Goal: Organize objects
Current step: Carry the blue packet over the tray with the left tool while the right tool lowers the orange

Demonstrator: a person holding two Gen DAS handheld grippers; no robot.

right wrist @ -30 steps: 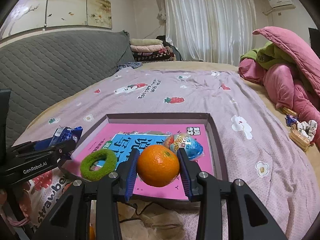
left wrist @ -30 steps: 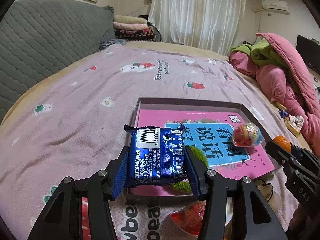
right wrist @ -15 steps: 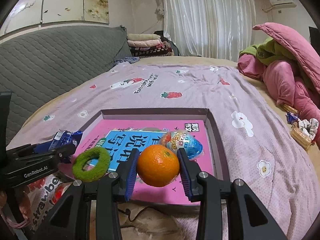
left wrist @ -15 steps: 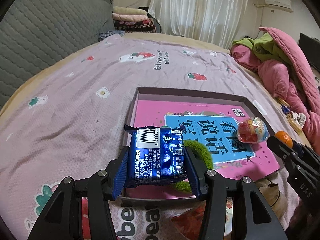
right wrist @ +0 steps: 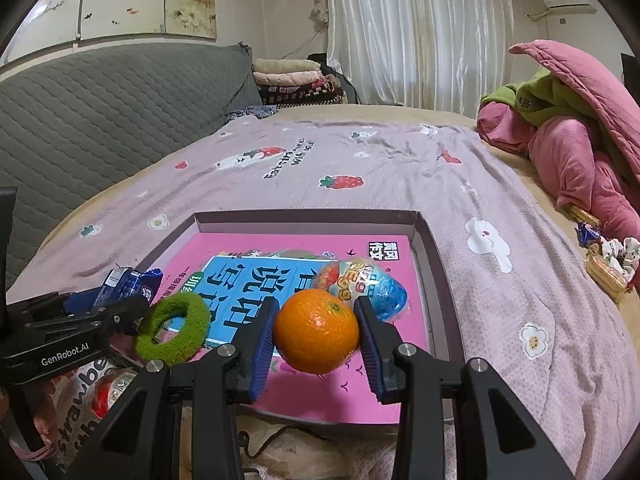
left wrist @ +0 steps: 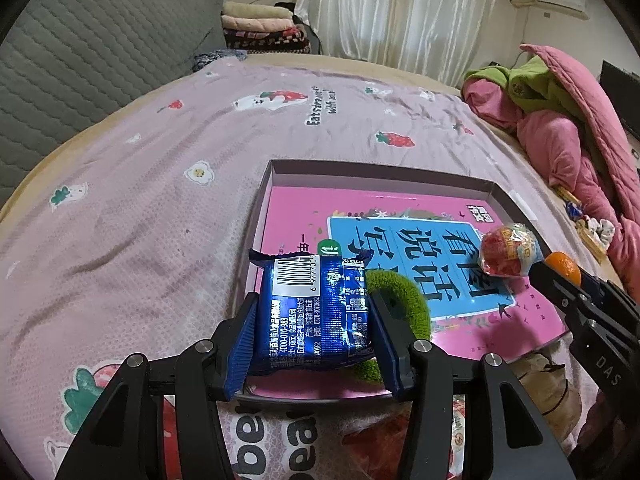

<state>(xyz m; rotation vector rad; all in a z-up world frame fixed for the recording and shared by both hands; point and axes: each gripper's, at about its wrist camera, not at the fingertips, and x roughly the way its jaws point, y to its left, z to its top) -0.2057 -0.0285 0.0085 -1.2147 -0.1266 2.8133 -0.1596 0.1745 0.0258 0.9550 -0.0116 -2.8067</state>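
My left gripper (left wrist: pixel 314 316) is shut on a blue foil snack packet (left wrist: pixel 312 312), held over the near left corner of a shallow purple box (left wrist: pixel 380 170) on the bed. My right gripper (right wrist: pixel 316 334) is shut on an orange (right wrist: pixel 316 334) above the box's near right part. Inside the box (right wrist: pixel 424 240) lies a pink and blue book (right wrist: pixel 384 258), with a green fuzzy ring (right wrist: pixel 176 330) on its near left and a wrapped toy egg (right wrist: pixel 360 284) on its right. The ring (left wrist: pixel 404 300) sits partly behind the packet, and the egg (left wrist: pixel 508 250) is near the right gripper.
The box rests on a pink strawberry-print bedspread (left wrist: pixel 160 184). A pile of pink and green quilts (right wrist: pixel 576 120) lies at the right, with small snacks and a scrunchie (right wrist: pixel 608 260) beside it. A grey padded headboard (right wrist: pixel 100 120) stands left. Bags (left wrist: pixel 288 440) lie below the grippers.
Both views have tipped slightly downward and edged toward the box, so it fills more of each frame. Each gripper keeps its hold on its object.
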